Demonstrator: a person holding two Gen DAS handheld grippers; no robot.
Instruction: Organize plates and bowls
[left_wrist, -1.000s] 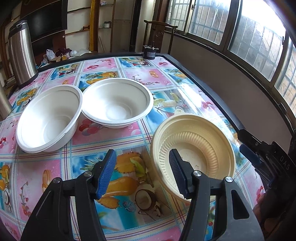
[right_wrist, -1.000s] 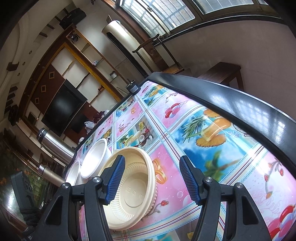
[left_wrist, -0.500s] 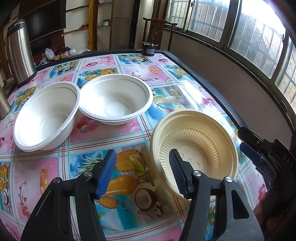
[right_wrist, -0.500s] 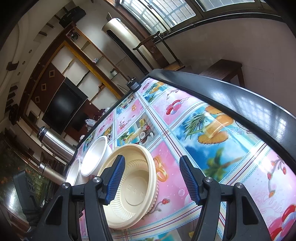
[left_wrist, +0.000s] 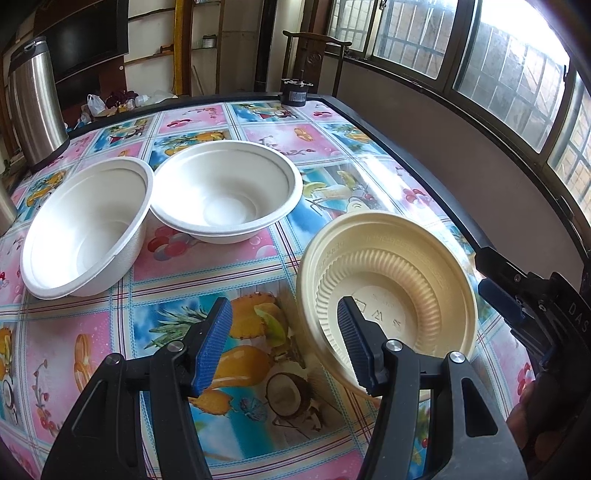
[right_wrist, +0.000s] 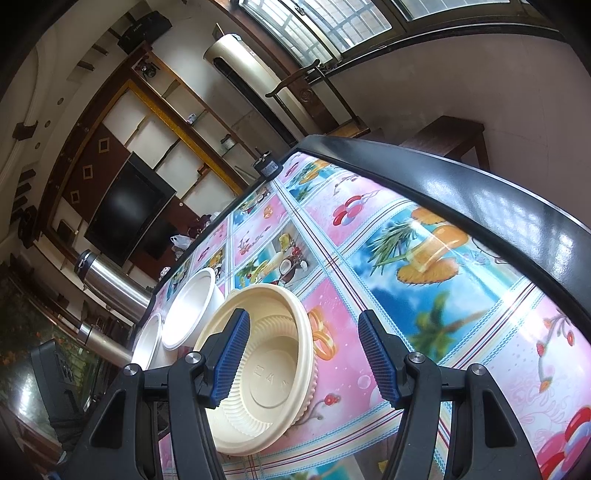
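Observation:
A cream ribbed bowl (left_wrist: 399, 273) sits near the table's right edge, also seen in the right wrist view as the cream bowl (right_wrist: 273, 384). Two white bowls lie further left, one flat (left_wrist: 225, 195) and one leaning against it (left_wrist: 85, 232). My left gripper (left_wrist: 282, 332) is open, its jaws straddling the cream bowl's near-left rim, one finger over the inside. My right gripper (right_wrist: 301, 347) is open too and straddles the opposite rim; it shows as the right gripper (left_wrist: 491, 280) at the bowl's right side. Neither gripper holds anything.
A tall steel flask (left_wrist: 33, 99) stands at the far left corner, with a second flask (right_wrist: 99, 343) nearby. A small black object (left_wrist: 295, 92) sits at the far edge. The dark table rim (left_wrist: 461, 221) runs close along the right. A wooden chair (left_wrist: 314, 48) stands beyond.
Almost nothing has moved. Both grippers stay open around the cream bowl, and the right gripper has crept slightly closer to it.

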